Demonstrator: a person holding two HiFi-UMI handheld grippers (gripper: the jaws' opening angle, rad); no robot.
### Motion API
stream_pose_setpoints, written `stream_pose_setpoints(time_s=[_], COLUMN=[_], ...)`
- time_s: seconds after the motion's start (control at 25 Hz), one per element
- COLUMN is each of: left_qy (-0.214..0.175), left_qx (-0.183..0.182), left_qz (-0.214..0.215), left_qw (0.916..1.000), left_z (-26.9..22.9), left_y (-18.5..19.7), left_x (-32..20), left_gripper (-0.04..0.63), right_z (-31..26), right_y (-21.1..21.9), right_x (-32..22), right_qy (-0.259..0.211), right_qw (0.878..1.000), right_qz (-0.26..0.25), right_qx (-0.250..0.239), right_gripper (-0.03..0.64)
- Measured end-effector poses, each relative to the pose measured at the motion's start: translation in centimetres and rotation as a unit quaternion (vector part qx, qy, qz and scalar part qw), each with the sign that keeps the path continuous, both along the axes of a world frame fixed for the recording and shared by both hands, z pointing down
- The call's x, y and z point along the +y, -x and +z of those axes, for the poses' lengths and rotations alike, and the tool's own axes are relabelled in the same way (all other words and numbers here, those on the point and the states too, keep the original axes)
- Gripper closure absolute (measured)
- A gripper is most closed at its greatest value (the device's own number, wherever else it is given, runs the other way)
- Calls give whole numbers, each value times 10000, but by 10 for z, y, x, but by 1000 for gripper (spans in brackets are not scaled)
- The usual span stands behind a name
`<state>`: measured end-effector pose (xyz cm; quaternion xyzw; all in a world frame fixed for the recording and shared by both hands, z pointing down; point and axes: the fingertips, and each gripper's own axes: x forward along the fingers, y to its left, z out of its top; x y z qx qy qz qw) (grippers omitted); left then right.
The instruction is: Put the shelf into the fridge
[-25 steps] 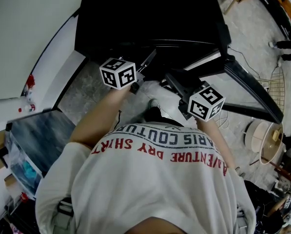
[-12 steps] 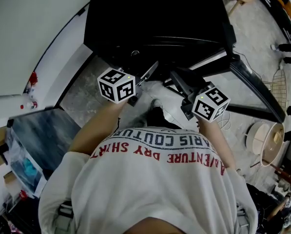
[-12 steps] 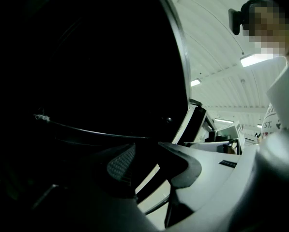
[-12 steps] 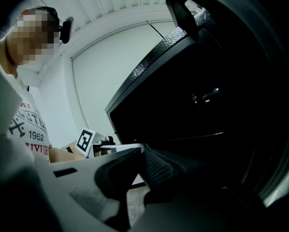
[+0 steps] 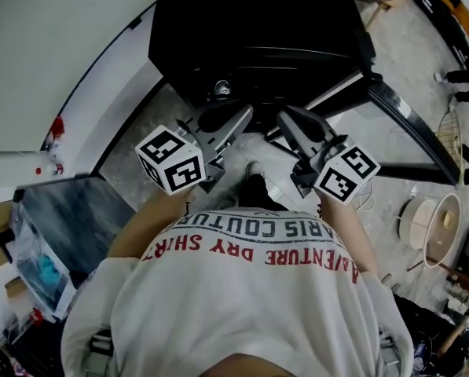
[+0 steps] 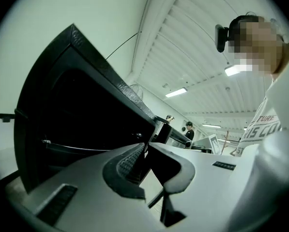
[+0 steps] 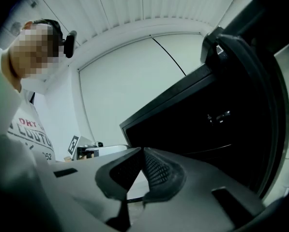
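Observation:
The black fridge [image 5: 250, 22] stands open ahead of me, its door [image 5: 407, 132] swung out to the right. A thin pale shelf edge [image 5: 289, 52] shows inside the dark cavity; the shelf edge [image 6: 76, 148] also crosses the left gripper view, and the shelf edge [image 7: 207, 151] the right gripper view. My left gripper [image 5: 243, 116] hangs just before the fridge opening; its jaws have just closed with nothing between them, tips meeting in the left gripper view [image 6: 145, 148]. My right gripper [image 5: 285, 118] is beside it, shut and empty, tips together [image 7: 143, 151]. Neither touches the shelf.
A dark-topped unit [image 5: 69, 210] with a clear plastic bin [image 5: 30, 265] sits at lower left. Round white and wire items [image 5: 430, 226] lie on the floor at right. A white wall [image 5: 53, 45] runs along the left of the fridge.
Both grippers have drawn back from the fridge opening and risen. The left marker cube slid left and down in the picture, and the left jaws now stand together.

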<state>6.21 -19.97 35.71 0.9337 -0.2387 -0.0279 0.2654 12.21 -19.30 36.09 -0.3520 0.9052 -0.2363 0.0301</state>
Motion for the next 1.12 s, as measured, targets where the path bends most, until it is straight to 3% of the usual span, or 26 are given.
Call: stream_pose_setpoints(time_s=[0.24, 1.12], left_qy=[-256, -258], left_qx=[-16, -45], left_qz=[105, 46], left_qw=[9996, 9996], left_z=[-20, -25], left_y=[8, -2], left_x=[25, 36], left_gripper=[552, 552], right_z=[-22, -24], right_y=[1, -3], right_x=[19, 28], right_qy=[-201, -256], right_qw=[9996, 9995], right_qz=[126, 148], right_qx=[-164, -135], right_gripper=[589, 591])
